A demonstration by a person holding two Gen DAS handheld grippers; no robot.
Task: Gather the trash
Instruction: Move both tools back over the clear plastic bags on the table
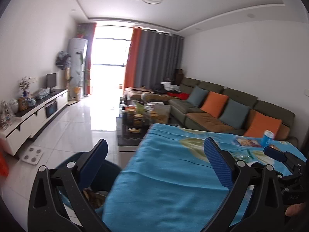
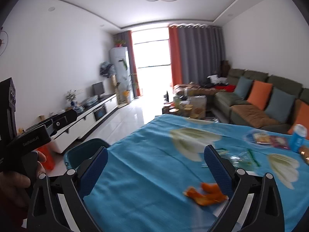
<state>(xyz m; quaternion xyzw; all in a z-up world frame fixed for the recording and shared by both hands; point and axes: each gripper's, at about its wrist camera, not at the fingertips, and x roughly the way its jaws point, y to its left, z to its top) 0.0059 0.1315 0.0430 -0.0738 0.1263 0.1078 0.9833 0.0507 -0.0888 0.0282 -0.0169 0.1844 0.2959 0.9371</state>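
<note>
Left wrist view: left gripper (image 1: pixel 156 166) spread, empty, over the blue cloth (image 1: pixel 164 174); bin (image 1: pixel 108 176) at the table edge already holds scraps.

Right wrist view: right gripper (image 2: pixel 156 172) spread, empty; orange peel (image 2: pixel 204 193) (only visible here), wrappers (image 2: pixel 268 139) and can (image 2: pixel 299 137) remain uncollected

White walls are lit by a bright window (image 1: pixel 111 58) flanked by curtains (image 1: pixel 154 58); a sofa (image 1: pixel 222 104) is set opposite a low cabinet (image 1: pixel 32 119).
</note>
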